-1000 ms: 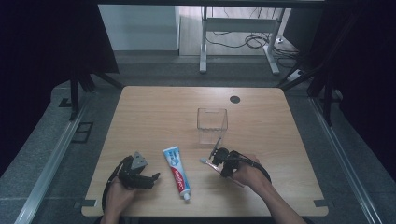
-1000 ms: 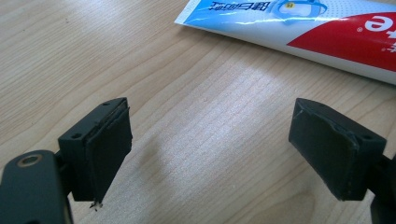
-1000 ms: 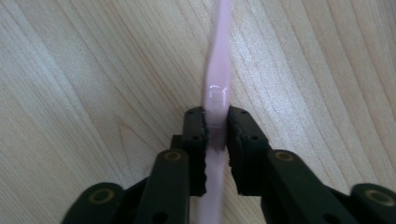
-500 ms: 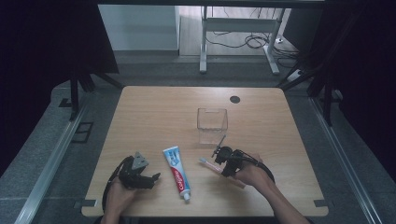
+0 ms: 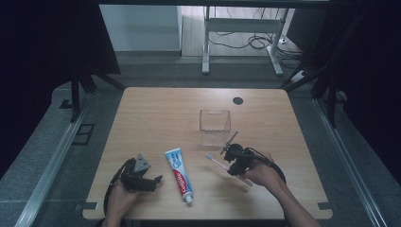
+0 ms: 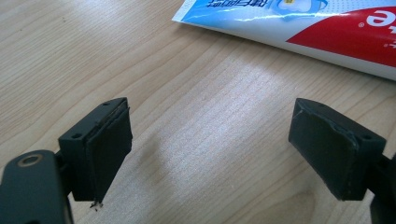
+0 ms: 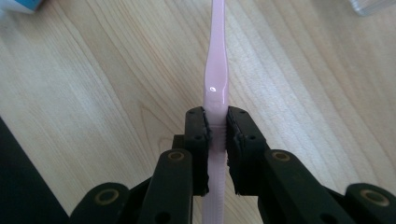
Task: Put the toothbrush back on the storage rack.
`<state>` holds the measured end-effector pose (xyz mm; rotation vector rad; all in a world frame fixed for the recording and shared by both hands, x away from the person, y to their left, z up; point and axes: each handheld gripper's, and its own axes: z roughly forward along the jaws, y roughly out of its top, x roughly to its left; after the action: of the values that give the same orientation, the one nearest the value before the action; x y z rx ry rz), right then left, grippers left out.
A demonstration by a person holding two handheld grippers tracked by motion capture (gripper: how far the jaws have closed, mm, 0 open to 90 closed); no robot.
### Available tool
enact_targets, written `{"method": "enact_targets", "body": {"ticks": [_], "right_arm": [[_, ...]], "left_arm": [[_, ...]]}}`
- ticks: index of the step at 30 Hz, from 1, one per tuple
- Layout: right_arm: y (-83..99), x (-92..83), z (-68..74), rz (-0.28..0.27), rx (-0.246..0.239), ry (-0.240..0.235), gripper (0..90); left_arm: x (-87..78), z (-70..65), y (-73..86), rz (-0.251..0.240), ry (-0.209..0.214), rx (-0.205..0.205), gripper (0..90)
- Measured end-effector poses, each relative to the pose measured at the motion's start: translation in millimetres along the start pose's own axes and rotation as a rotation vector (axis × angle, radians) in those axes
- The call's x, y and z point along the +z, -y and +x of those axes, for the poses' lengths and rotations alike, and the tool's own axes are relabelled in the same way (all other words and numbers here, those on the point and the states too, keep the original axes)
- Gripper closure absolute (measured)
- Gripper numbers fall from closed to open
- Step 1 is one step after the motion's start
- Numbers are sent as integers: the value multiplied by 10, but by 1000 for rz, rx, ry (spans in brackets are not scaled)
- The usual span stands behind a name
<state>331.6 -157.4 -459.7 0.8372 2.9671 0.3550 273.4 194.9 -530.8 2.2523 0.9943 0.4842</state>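
Jaws of the right gripper (image 7: 217,135) are pressed onto a pink toothbrush (image 7: 215,70), pinching its handle from both sides; in the right gripper view the handle runs straight up the middle of the frame and out past the top edge, with wood grain of the table (image 7: 93,93) behind it. High view: the right gripper (image 5: 232,156) sits lower right of centre, held in the person's right hand (image 5: 260,172), and the toothbrush (image 5: 213,161) sticks out from it toward the left, head end pointing at the middle of the frame, tail end showing below the hand. Whether the brush touches the tabletop cannot be told from these frames.

Jaws of the left gripper (image 6: 210,149) stand spread wide, nothing between them, bare wood below. High view places the left gripper (image 5: 150,180) in the lower left, in the person's left hand (image 5: 120,196), resting low at the table (image 5: 156,109).

Toothpaste tube (image 5: 179,174) lies flat between the two grippers, lower centre of the high view, cap end toward the bottom edge; it also shows at the upper right of the left gripper view (image 6: 303,23), just beyond the open jaws and not touching them.

Clear square container (image 5: 214,126) stands upright at centre frame, above and slightly left of the right gripper, near it and apart from the tube.
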Motion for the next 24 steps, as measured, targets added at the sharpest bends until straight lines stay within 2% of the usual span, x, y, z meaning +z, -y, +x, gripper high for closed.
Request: {"method": "enact_targets", "body": {"ticks": [6, 11, 24], "right_arm": [[7, -137, -40, -32, 11, -5, 794], [-5, -263, -99, -61, 16, 0, 795], [-55, -440, -198, -105, 33, 5, 795]], "left_arm": [[-6, 1, -2, -7, -2, -2, 135], [-24, 9, -5, -34, 5, -28, 135], [-28, 11, -10, -46, 20, -34, 135]]}}
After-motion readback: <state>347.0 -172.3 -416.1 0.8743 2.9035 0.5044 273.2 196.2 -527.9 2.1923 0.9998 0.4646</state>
